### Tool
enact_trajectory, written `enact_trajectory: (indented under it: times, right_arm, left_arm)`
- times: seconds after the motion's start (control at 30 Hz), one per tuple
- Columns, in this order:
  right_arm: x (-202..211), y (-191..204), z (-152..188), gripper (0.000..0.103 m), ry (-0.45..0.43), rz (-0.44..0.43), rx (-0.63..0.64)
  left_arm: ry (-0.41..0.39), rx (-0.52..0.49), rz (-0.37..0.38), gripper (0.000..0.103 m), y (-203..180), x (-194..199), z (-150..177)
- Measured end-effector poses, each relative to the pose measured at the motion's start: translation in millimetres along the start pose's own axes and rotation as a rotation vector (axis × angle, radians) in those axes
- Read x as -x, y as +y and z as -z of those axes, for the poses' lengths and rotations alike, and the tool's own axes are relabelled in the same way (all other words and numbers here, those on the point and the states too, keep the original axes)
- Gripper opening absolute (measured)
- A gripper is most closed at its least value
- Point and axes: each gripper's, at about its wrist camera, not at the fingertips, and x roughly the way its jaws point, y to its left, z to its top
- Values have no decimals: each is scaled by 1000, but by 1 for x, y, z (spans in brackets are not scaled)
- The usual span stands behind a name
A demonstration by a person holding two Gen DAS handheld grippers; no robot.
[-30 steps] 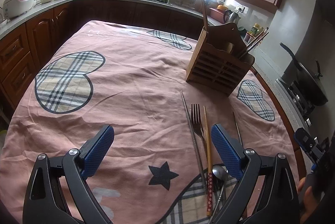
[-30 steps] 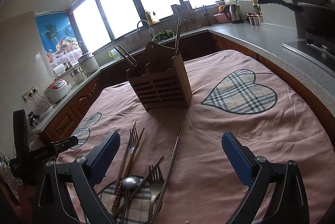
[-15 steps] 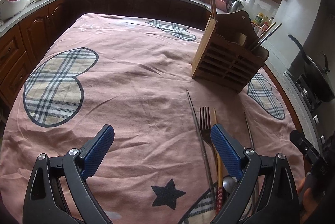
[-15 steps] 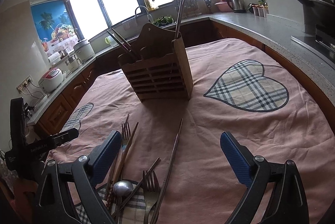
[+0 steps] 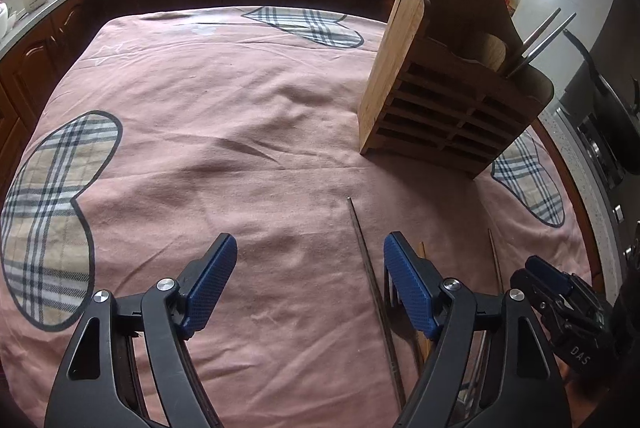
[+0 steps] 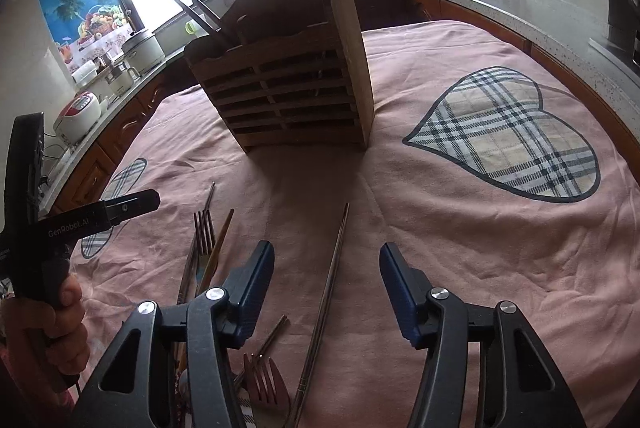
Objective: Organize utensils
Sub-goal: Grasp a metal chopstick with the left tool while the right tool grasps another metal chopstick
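A pink cloth [image 5: 224,156] with plaid hearts covers the table, and a slatted wooden holder [image 6: 288,96] stands on it, already carrying a few chopsticks that poke out of its top. In front of the holder the loose utensils lie scattered on the cloth. The right gripper [image 6: 326,280] hangs low over a long metal chopstick [image 6: 328,288], which lies between its blue pads without either pad touching it; the jaws are closing but a clear gap remains on both sides. To its left lie a fork [image 6: 203,232] with its tines toward the holder, a wooden chopstick [image 6: 218,248] just beside it, and a second fork [image 6: 266,386] near the bottom edge of the right wrist view. The left gripper [image 5: 308,276] hovers over bare cloth, its jaws also closing with nothing between them; another metal chopstick [image 5: 366,260] lies just inside its right pad. A hand [image 6: 66,328] grips the left tool's handle. Kettle, rice cookers and windows ring the room behind.
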Motion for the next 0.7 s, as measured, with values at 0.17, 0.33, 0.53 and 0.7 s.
enact_trajectory:
  times: [0.17,0.33,0.53,0.7]
  right_arm:
    - [-12,-2,-5,49,30,12,1]
    - [-22,-3,-10,39,48,30,11]
    - [-35,-3,-12,26,59,44,19]
    - [-38,0,-14,17,59,71,46]
  left_arm:
    - [56,-23,6,61,-9,-24,-12]
    - [108,-36,7,48,-15,-45,-17]
    - [99,-102,-39,26,-28,-52,-22]
    - [84,-171,-59,7,-41,-54,-20]
